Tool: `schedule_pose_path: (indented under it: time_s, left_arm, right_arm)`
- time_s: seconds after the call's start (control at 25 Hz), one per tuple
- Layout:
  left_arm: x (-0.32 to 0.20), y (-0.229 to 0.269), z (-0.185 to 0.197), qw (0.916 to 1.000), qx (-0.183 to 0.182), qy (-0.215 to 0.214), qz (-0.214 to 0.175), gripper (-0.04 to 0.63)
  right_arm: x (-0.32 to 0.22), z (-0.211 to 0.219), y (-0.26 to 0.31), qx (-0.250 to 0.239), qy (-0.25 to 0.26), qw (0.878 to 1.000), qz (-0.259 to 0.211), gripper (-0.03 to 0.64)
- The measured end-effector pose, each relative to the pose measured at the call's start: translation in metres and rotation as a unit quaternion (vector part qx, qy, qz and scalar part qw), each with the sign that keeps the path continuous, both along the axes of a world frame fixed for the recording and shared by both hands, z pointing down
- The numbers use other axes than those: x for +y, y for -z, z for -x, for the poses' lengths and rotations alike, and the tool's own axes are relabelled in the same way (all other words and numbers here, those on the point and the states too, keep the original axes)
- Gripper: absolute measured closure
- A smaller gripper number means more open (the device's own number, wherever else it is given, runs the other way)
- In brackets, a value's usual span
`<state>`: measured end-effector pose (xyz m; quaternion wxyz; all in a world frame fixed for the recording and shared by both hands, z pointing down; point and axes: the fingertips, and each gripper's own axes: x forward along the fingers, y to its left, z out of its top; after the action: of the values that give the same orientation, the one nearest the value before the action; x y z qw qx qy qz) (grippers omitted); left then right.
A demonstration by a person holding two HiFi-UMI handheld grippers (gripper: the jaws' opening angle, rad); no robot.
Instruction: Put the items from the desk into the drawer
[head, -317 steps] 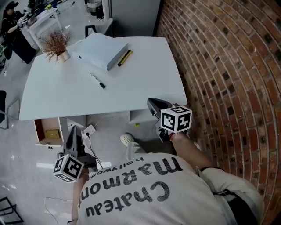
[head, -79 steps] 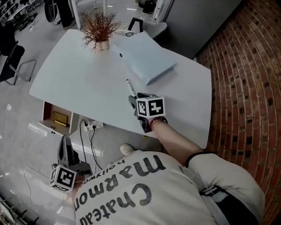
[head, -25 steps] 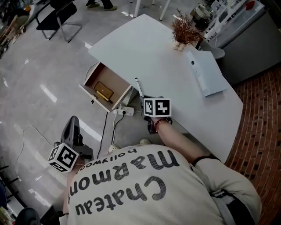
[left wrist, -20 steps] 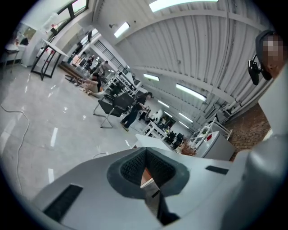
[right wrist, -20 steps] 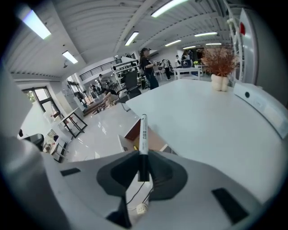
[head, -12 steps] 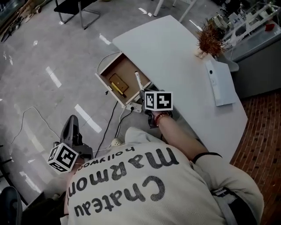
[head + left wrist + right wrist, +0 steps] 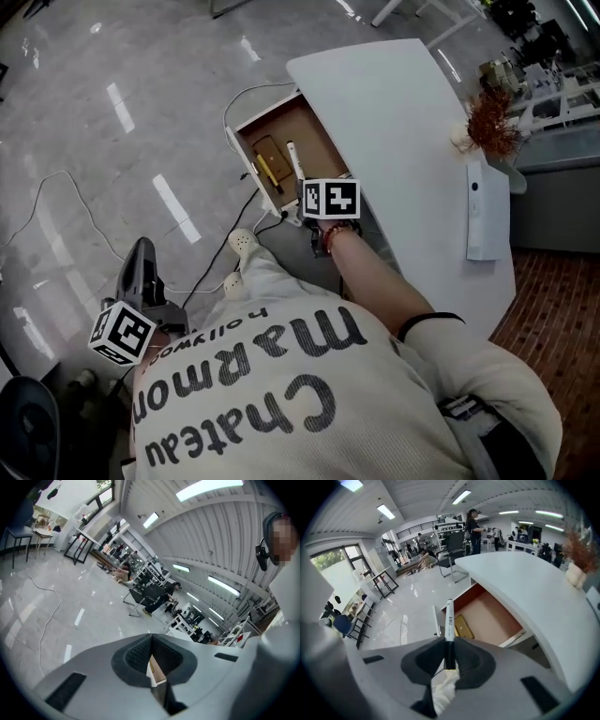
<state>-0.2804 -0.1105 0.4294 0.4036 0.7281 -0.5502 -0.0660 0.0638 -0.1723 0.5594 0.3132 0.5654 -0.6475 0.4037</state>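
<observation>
My right gripper [image 7: 305, 190] [image 7: 449, 656] is shut on a white marker [image 7: 295, 167] [image 7: 449, 620] with a black cap end between the jaws. The marker sticks out over the open wooden drawer [image 7: 309, 141] [image 7: 490, 616] under the white desk [image 7: 394, 112] [image 7: 534, 597]. A flat yellow item [image 7: 269, 161] [image 7: 462, 626] lies inside the drawer. My left gripper [image 7: 141, 272] [image 7: 151, 657] hangs low at the left over the floor, shut and holding nothing. A white box [image 7: 487, 211] lies on the desk's far side.
A dried plant in a small pot [image 7: 486, 120] [image 7: 577, 557] stands on the desk near the box. Cables [image 7: 94, 216] run over the glossy grey floor. A shoe [image 7: 241, 244] is below the drawer's front. Chairs and tables stand further off in the room.
My right gripper has carried the marker off the desk edge and out over the open drawer. The head view has swung round. The left gripper stays low and shut.
</observation>
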Motion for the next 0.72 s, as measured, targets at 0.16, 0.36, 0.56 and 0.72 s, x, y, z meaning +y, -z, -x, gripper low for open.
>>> schedule_pose_path:
  time_s: [0.16, 0.36, 0.56, 0.72]
  left_arm:
    - [-0.01, -0.008, 0.011, 0.9994, -0.001, 0.029, 0.018, 0.594]
    - [-0.024, -0.021, 0.025, 0.9964, -0.005, 0.074, 0.041, 0.594]
    - [-0.041, -0.032, 0.034, 0.9919, -0.008, 0.112, 0.06, 0.594]
    - [-0.049, -0.037, 0.033, 0.9872, -0.002, 0.139, 0.078, 0.594]
  right_arm:
    - [-0.028, 0.013, -0.026, 0.009, 0.027, 0.999, 0.031, 0.549]
    - [-0.061, 0.027, -0.059, 0.016, 0.067, 0.995, 0.067, 0.549]
    - [-0.082, 0.028, -0.099, 0.021, 0.092, 0.99, 0.108, 0.548]
    - [-0.087, 0.026, -0.137, 0.055, 0.146, 0.977, 0.144, 0.548]
